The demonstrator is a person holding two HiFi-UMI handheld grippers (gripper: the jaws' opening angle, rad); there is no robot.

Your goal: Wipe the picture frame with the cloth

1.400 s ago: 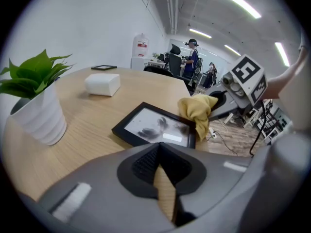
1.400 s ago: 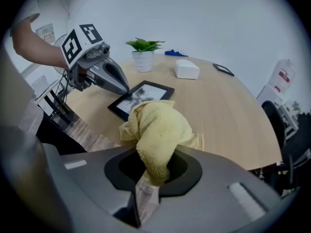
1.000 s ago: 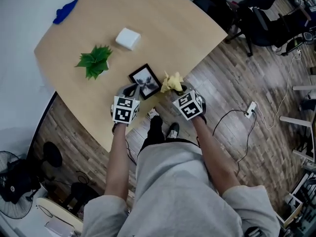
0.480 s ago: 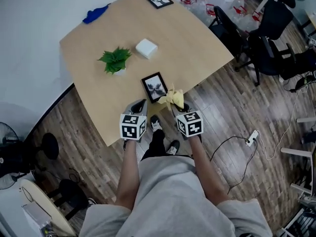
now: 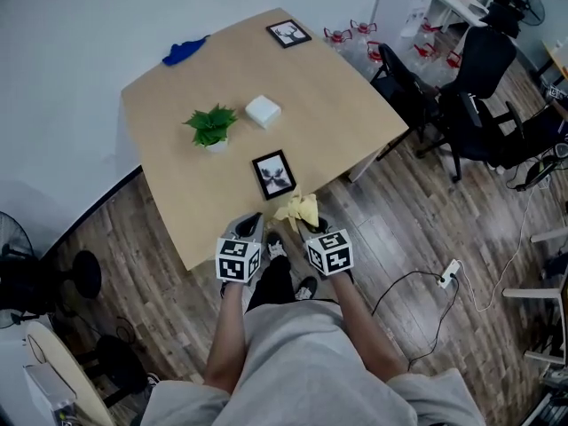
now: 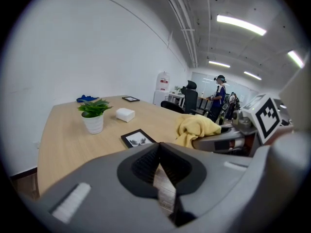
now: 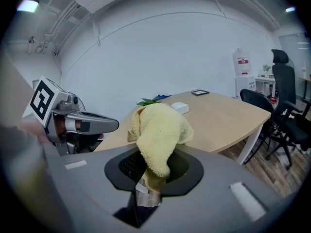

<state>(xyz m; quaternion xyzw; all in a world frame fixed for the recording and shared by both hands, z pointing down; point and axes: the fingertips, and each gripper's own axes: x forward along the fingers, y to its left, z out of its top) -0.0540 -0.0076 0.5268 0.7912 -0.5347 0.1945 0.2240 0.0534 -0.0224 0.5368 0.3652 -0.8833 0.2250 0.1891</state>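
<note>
A small black picture frame [image 5: 274,174] lies flat on the wooden table [image 5: 195,207] near its front edge; it also shows in the left gripper view [image 6: 138,138]. My right gripper [image 5: 310,224] is shut on a yellow cloth [image 5: 298,209], which bunches up over the jaws [image 7: 160,130]. The cloth hangs at the table's edge, just short of the frame. My left gripper [image 5: 250,225] sits beside it to the left, shut with nothing in it [image 6: 160,152]. Both grippers are at the table's front edge, apart from the frame.
A potted plant [image 5: 211,125] and a white box [image 5: 263,111] stand behind the frame. A second picture frame [image 5: 288,33] and a blue cloth [image 5: 185,51] lie at the far edge. Office chairs [image 5: 470,87] stand right; a power strip [image 5: 448,273] lies on the floor.
Both grippers have drawn back from the picture frame toward the person, to the table's edge. The yellow cloth came along in the right gripper. The frame stays on the table.
</note>
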